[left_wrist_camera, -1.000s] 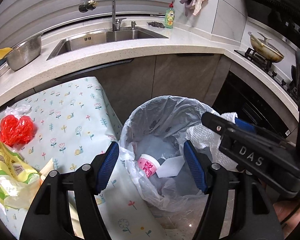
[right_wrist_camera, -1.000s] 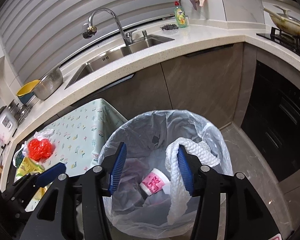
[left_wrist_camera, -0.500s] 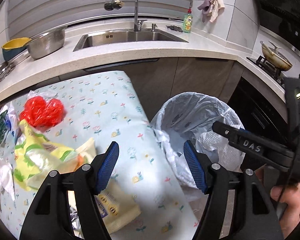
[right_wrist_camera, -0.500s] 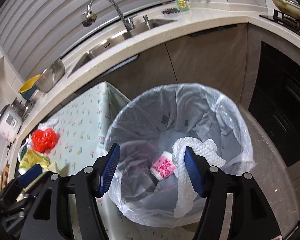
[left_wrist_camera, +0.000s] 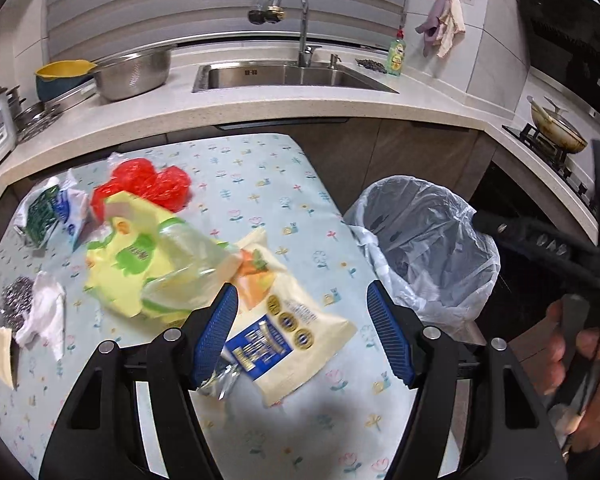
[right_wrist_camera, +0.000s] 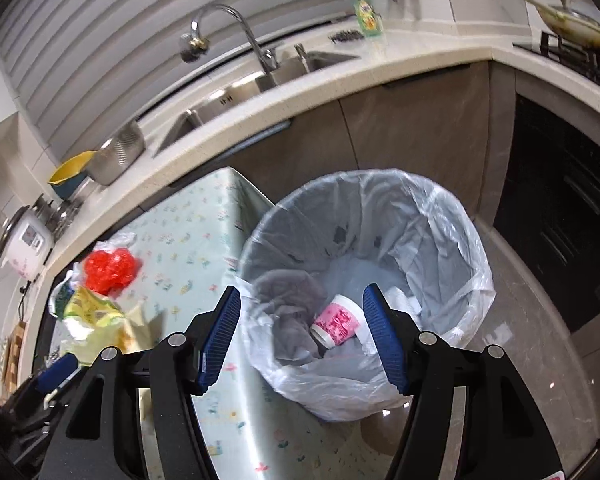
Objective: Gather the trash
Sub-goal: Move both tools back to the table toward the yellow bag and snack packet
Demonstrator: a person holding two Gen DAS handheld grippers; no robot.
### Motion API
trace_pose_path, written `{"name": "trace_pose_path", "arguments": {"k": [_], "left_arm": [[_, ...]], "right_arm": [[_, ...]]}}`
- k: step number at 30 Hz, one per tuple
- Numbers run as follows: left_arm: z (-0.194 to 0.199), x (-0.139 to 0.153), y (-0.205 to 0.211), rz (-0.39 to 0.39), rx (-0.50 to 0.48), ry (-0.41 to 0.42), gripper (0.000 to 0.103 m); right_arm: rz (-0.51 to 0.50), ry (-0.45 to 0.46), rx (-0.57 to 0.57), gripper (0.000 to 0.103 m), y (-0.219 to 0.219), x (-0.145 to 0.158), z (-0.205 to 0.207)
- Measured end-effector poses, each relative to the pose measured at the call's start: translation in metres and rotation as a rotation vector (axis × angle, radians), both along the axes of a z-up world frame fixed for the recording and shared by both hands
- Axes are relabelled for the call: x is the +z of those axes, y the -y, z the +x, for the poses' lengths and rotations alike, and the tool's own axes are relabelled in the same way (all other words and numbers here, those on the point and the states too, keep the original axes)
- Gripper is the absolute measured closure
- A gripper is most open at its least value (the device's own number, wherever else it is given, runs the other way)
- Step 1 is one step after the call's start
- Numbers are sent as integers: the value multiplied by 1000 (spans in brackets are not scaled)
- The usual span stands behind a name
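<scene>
Cream snack bag (left_wrist_camera: pixel 288 332) lies between the parted left claw (left_wrist_camera: pixel 300 336).

Low table under a pale blue cloth with small flower print (left_wrist_camera: pixel 260 184). On it: cream snack bag with blue label (left_wrist_camera: pixel 288 332) at near centre, yellow-green plastic bag (left_wrist_camera: pixel 152 264) left of it, red crumpled plastic bag (left_wrist_camera: pixel 148 184) farther, green-white wrapper (left_wrist_camera: pixel 48 212) at far left, white crumpled tissue (left_wrist_camera: pixel 44 316) at near left.

Left gripper (left_wrist_camera: pixel 302 330): spread wide over cream snack bag (left_wrist_camera: pixel 288 328)
Snack bag: left of lined bin (left_wrist_camera: pixel 428 240), on floral table (left_wrist_camera: pixel 260 176)
</scene>
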State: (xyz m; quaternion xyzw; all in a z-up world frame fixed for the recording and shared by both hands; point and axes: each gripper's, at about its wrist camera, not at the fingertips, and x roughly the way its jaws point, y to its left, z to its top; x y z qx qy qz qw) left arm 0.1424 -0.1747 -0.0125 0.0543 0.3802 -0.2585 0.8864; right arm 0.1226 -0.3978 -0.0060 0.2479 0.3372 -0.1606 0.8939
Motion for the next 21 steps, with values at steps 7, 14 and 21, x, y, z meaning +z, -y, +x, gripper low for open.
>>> {"name": "trace_pose_path", "arguments": {"k": [7,14,21], "left_arm": [[-9,6,-53,-1,70,-5,39],[-9,-1,-111,3,152,-33,39],[-6,-15,-151,10,198,-64,30]], "right_arm": [[-93,71,67,42,-54,48,-9],[-144,52,148,42,-119,48,-7],[-98,-2,205,42,-166,16,5]]}}
